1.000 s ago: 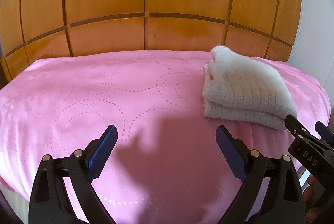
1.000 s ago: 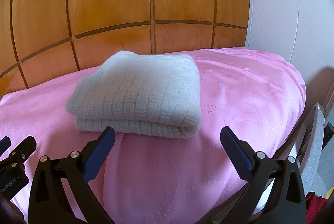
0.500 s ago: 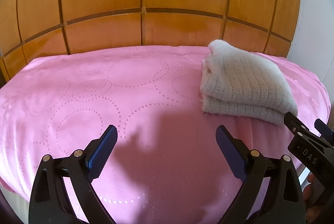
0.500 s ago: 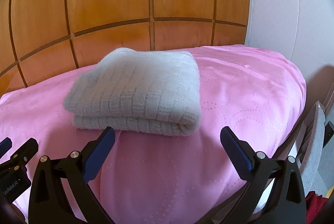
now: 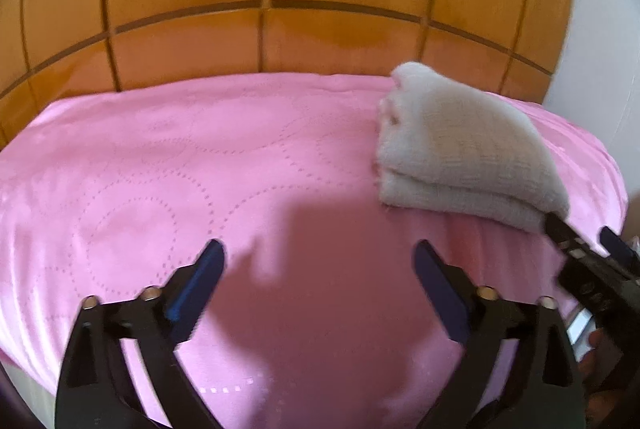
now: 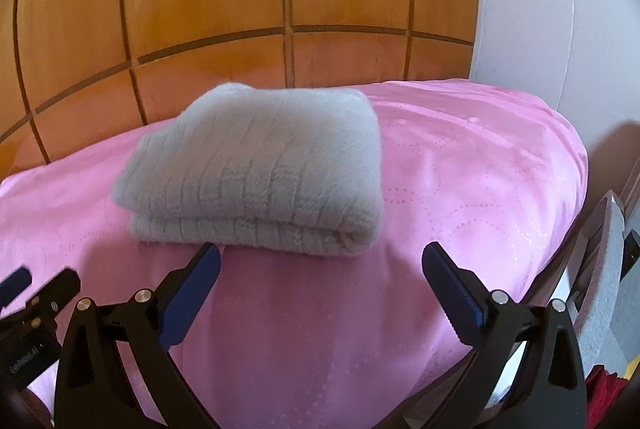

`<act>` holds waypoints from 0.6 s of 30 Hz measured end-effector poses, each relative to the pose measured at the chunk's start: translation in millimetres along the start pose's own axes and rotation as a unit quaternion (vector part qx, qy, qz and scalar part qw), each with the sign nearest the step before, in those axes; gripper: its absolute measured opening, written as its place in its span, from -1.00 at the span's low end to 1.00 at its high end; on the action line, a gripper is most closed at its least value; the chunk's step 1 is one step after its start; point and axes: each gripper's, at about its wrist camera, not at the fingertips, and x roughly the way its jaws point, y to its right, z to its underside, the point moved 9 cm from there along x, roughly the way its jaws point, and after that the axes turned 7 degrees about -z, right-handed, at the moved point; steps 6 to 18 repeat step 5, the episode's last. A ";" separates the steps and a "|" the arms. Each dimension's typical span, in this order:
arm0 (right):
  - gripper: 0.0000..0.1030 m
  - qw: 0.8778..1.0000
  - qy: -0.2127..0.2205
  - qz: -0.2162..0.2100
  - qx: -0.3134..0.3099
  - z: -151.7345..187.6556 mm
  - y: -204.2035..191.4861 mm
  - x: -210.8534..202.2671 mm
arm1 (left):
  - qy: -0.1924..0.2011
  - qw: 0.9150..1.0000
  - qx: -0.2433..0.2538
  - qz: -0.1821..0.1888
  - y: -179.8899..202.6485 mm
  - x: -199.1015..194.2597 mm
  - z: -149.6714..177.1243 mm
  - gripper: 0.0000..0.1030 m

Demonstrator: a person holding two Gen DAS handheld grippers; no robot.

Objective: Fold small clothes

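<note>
Fingers (image 6: 452, 289) of the right gripper (image 6: 320, 269) stand spread wide and empty just short of the folded cream knit garment (image 6: 260, 173), touching nothing. The left gripper (image 5: 318, 265) is likewise parted and empty over bare pink bedspread (image 5: 160, 169) beside it. The garment lies squared in layers near the wooden headboard (image 6: 240, 9), so the fold looks finished and both tools seem held clear to leave it undisturbed.

A pink cover (image 5: 168, 165) with dotted circles spreads below a wooden panelled wall (image 6: 224, 1), white wall (image 6: 560, 13) to the right, something red (image 6: 604, 389) at the lower corner.
</note>
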 end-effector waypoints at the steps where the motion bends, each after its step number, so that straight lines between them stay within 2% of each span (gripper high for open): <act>1: 0.95 1.000 0.000 0.000 0.004 -1.9 2.7 0.3 | -0.002 1.000 0.000 -0.006 -2.7 2.8 -0.1 0.91; 5: 0.95 0.999 0.000 0.015 0.041 -18.3 32.5 5.4 | -0.005 0.999 -0.014 -0.037 -24.4 14.6 -4.6 0.91; 18: 0.95 0.999 0.000 0.015 0.041 -18.3 32.5 5.4 | -0.005 0.999 -0.014 -0.037 -24.4 14.6 -4.6 0.91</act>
